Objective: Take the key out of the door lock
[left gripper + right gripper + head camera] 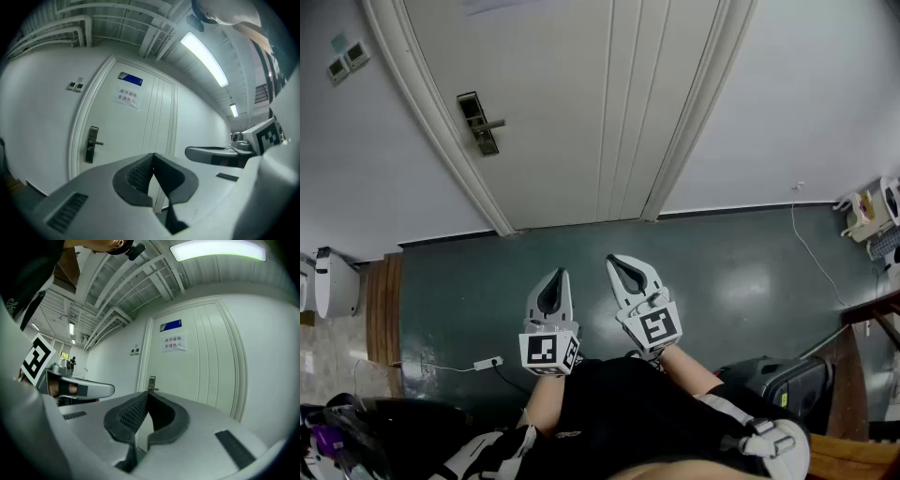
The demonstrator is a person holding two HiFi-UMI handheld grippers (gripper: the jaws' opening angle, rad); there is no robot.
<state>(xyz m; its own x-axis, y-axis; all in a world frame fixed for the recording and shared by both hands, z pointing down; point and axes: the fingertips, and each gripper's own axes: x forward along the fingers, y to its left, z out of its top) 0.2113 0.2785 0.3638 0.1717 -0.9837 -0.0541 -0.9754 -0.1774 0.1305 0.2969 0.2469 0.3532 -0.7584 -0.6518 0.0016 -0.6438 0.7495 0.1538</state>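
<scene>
- We hold the left claw [562, 275] and right claw [613, 259] pressed closed and empty, well apart from the door [581, 94].
- Nothing is done yet: we cannot make out the key at the lock [478, 123], so reaching and pulling remain.

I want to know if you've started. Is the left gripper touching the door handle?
Apart. The head view shows the left gripper over the green floor, with the door handle far ahead.
</scene>
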